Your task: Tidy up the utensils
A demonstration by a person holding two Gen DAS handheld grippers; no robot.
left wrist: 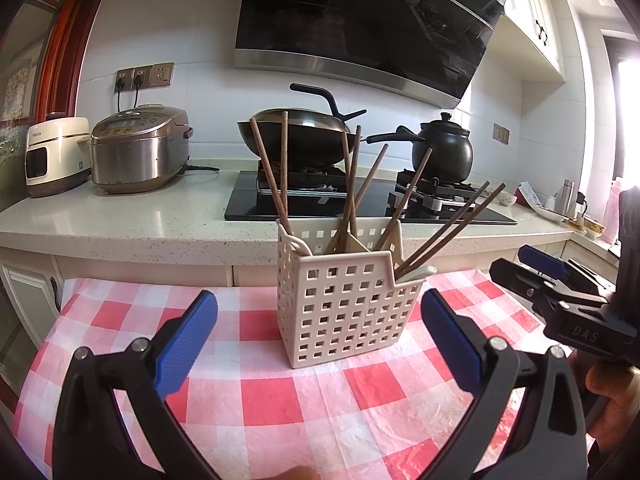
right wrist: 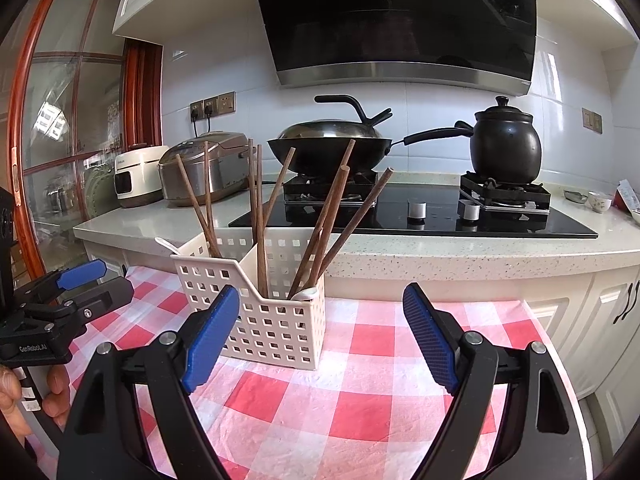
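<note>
A cream perforated utensil basket (left wrist: 344,308) stands on the red-and-white checked cloth (left wrist: 280,400). Several brown wooden chopsticks (left wrist: 272,176) lean out of its compartments, and white spoon handles (left wrist: 416,272) show at its rim. My left gripper (left wrist: 318,336) is open and empty, just in front of the basket. In the right wrist view the basket (right wrist: 264,320) with chopsticks (right wrist: 328,220) sits left of centre. My right gripper (right wrist: 320,336) is open and empty, with its left pad (right wrist: 212,332) near the basket's front. Each gripper appears in the other's view: right (left wrist: 540,272), left (right wrist: 80,280).
Behind the cloth runs a speckled counter (left wrist: 120,220) with a rice cooker (left wrist: 140,148), a white appliance (left wrist: 56,152), a black hob (left wrist: 360,200) bearing a wok (left wrist: 296,132) and a black clay pot (left wrist: 444,148). Small bowls and bottles (left wrist: 568,204) stand at the right.
</note>
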